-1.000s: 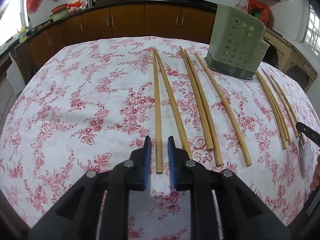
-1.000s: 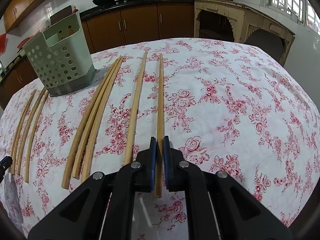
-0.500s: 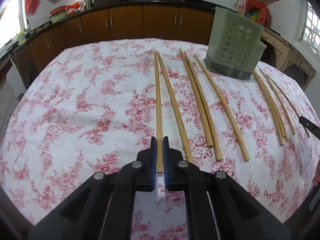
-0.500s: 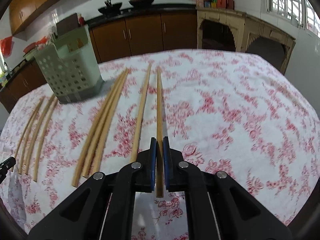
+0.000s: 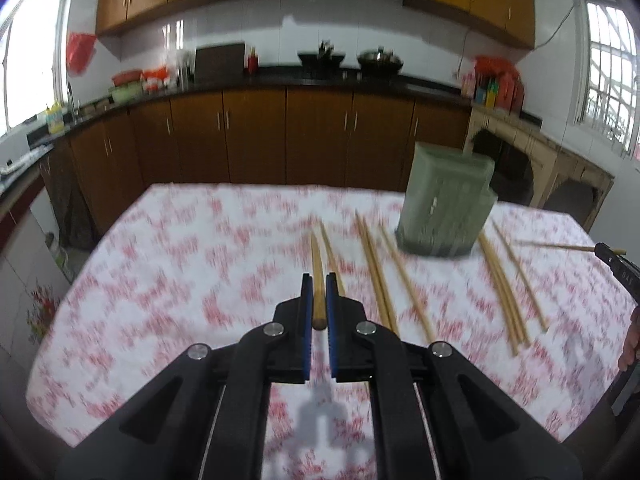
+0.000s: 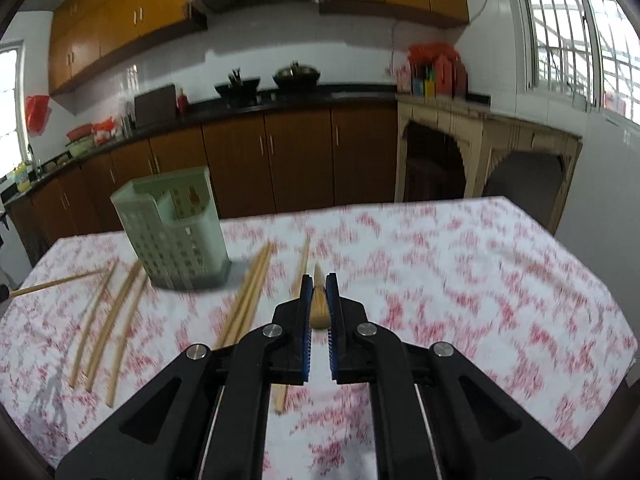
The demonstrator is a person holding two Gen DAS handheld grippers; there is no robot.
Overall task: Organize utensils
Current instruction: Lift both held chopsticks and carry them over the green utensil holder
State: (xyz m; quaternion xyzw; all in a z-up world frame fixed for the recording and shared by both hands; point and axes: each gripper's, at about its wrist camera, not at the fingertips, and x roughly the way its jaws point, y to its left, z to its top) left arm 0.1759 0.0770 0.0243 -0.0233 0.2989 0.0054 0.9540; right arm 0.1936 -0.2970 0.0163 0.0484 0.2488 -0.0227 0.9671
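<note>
**One chopstick clamped in each claw above the surface**

Left wrist view: the left claw (image 5: 319, 298) is seen clamped on a chopstick (image 5: 317, 268), whose long axis runs straight ahead, away from the camera, tip toward the far cabinets. Other chopsticks (image 5: 376, 276) lie roughly parallel on the floral surface (image 5: 180, 264) (the picture is blurred). A green holder (image 5: 446, 208) stands upright at far right.

Right wrist view: the right claw (image 6: 319, 298) is closed on another chopstick (image 6: 319, 300), likewise pointing ahead. The holder (image 6: 176, 228) stands at left.
</note>
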